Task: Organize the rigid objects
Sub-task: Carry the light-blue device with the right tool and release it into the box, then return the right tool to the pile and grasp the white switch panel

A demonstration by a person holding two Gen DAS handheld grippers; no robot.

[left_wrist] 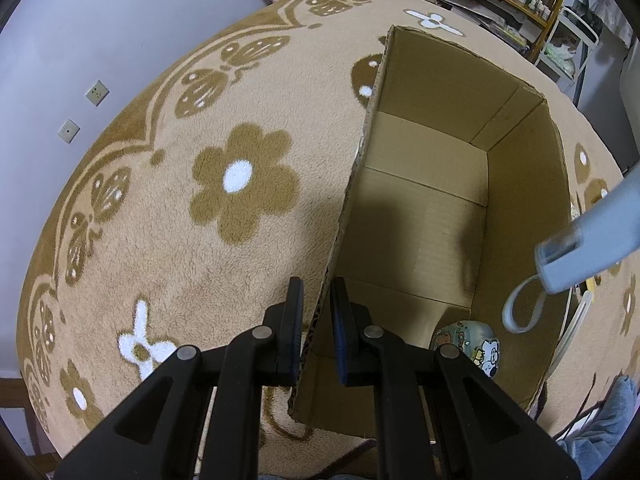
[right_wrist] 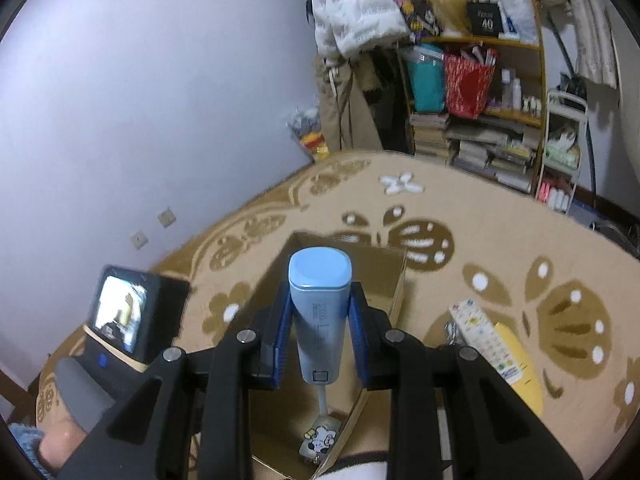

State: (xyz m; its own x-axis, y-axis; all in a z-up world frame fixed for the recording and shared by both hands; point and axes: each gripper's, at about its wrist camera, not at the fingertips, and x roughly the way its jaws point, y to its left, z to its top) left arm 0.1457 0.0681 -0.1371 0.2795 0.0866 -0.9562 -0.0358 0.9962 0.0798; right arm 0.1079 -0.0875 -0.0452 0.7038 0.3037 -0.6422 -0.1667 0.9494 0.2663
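One cardboard box, open-topped, corrugated, brown, right of centre in the left wrist view; it stands on one plush tan rug patterned with brown flowers and butterflies. My left claw is clenched on the box's near wall, one pad either side of the raw edge. One rounded case with cartoon prints lies in the box's lower right corner. One pale blue plastic bottle, smooth, flat-capped, with a loop strap, sits centre frame in the right wrist view, grasped between the blue pads of my right claw above the box. One white remote control and one yellow envelope lie on the rug, lower right.
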